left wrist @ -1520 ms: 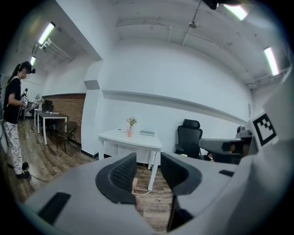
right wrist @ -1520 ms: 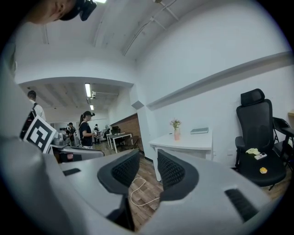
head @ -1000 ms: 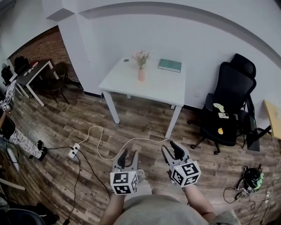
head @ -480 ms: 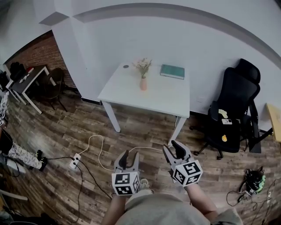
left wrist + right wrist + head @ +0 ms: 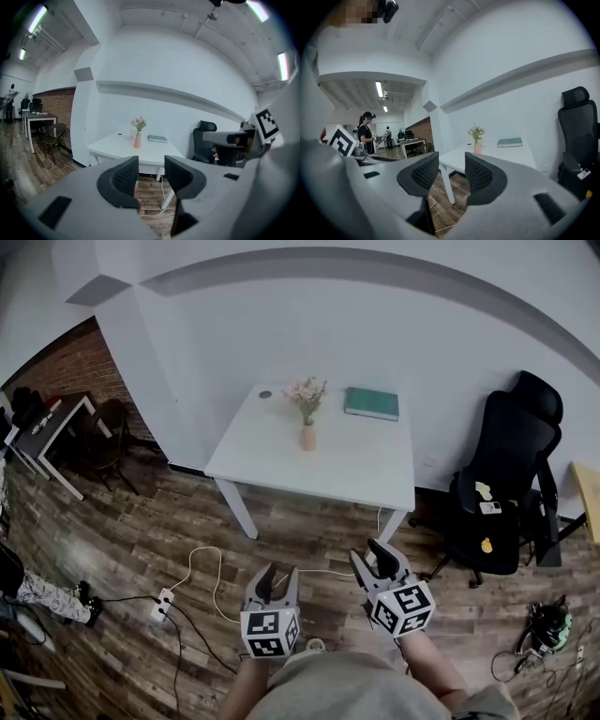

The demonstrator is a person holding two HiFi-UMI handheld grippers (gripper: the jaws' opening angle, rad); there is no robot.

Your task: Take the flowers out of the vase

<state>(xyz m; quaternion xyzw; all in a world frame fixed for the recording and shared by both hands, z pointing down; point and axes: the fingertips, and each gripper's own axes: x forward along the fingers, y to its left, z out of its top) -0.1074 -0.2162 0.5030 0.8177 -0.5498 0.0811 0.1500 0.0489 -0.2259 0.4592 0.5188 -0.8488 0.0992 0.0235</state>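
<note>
Low over the wooden floor [image 5: 141, 512], both claws are hanging empty, well short of the white table [image 5: 347, 456].

Neither the left gripper [image 5: 274, 576] nor the right gripper [image 5: 377, 555] is pinching anything: each pair of jaws is standing a little apart, with only floor and table showing through the gap. Both are being carried close to the person's body and are pointing toward the table, probably because the approach is not finished and nothing is within reach yet. Farther out, the flowers [image 5: 307, 390] are sitting upright in the pink vase [image 5: 307, 438] near the table's back edge, a green book [image 5: 371, 403] is lying to their right, and a black office chair [image 5: 506, 474] is standing beside the table.
</note>
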